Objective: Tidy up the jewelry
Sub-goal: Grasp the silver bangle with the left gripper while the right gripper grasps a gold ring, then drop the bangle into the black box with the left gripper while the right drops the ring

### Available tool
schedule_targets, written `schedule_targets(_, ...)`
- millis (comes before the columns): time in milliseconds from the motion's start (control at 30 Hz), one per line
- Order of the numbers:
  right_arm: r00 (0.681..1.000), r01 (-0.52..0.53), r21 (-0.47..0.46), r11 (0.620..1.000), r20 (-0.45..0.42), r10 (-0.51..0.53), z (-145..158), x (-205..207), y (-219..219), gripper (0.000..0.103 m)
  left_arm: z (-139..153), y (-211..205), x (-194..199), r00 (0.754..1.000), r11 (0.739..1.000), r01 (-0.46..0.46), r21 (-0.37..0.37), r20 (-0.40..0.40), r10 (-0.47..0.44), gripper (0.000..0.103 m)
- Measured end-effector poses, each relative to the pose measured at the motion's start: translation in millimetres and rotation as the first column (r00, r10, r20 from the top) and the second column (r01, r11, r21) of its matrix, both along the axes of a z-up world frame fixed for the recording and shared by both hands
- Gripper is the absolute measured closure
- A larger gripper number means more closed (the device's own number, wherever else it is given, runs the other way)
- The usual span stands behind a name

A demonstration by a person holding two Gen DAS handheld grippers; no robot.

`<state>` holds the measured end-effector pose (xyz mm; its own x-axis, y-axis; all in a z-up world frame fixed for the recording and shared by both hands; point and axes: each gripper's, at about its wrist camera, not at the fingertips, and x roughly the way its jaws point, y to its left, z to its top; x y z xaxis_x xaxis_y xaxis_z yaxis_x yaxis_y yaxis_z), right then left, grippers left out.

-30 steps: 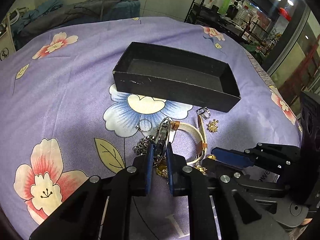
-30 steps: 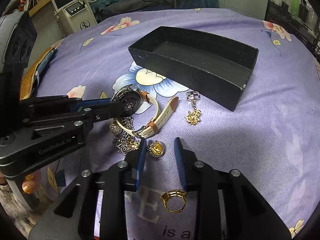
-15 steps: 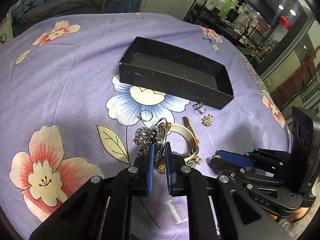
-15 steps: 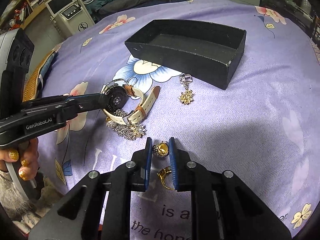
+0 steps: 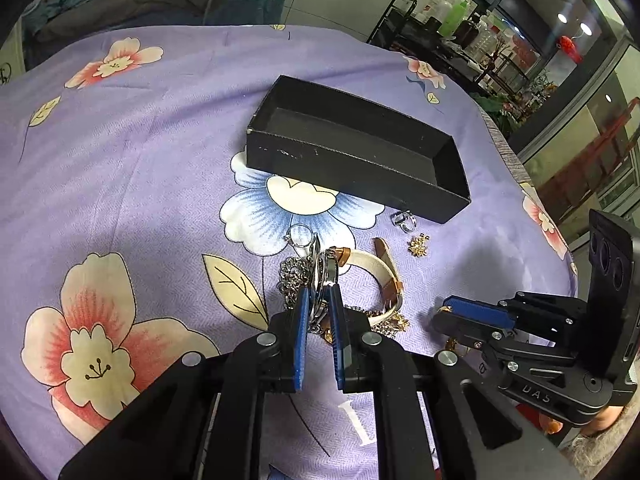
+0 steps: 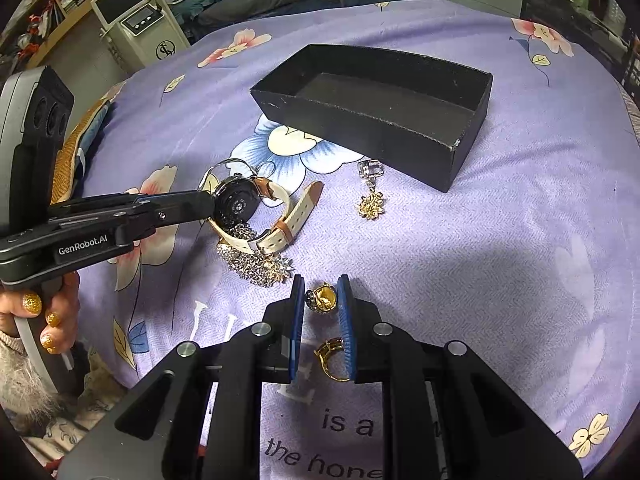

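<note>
My left gripper [image 5: 319, 293] is shut on the round case of a wristwatch [image 6: 236, 208] with a white and tan strap [image 5: 384, 270]; the case is raised on edge and the strap trails onto the cloth. My right gripper [image 6: 321, 284] is shut on a gold ring with a dark stone [image 6: 322, 299], just above the cloth. A second gold ring [image 6: 332, 356] lies between the right fingers, further back. A sparkly silver chain pile [image 6: 256, 260] lies under the watch. An open black box [image 5: 356, 152] stands beyond, empty.
A silver charm [image 6: 370, 168] and a gold flower brooch [image 6: 371, 205] lie on the purple floral cloth [image 6: 500, 240] by the box's near wall. A thin silver ring [image 5: 301, 236] lies on the blue flower print. A cart with bottles [image 5: 452, 28] stands beyond the table.
My right gripper closed from open onto the gold ring with the dark stone. My left gripper kept its hold on the watch and raised the case on edge.
</note>
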<state>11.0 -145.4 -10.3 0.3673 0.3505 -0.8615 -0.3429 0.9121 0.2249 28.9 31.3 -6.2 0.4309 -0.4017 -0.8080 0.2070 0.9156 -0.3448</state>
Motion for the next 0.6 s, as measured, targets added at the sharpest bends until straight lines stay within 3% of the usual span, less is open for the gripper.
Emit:
schedule_targets(67,1.000,0.002,0.000,1.000,0.000,-0.002,1,1,0,0.086,2,1,1,1.000,1.000,0.003,-0.013,-0.001,-0.003,0.100)
schedule_targets(367,1.000,0.013,0.031,0.999,0.016,-0.014,15,10,-2,0.086,16,18,9,0.999,1.000,-0.026,-0.017,0.028,0.027,0.100)
schedule_targets(600,0.996,0.023,0.026,0.999,0.087,-0.025,39,31,-4,0.086,45,7,28,0.994,1.000,0.000,0.030,0.109,-0.004,0.100)
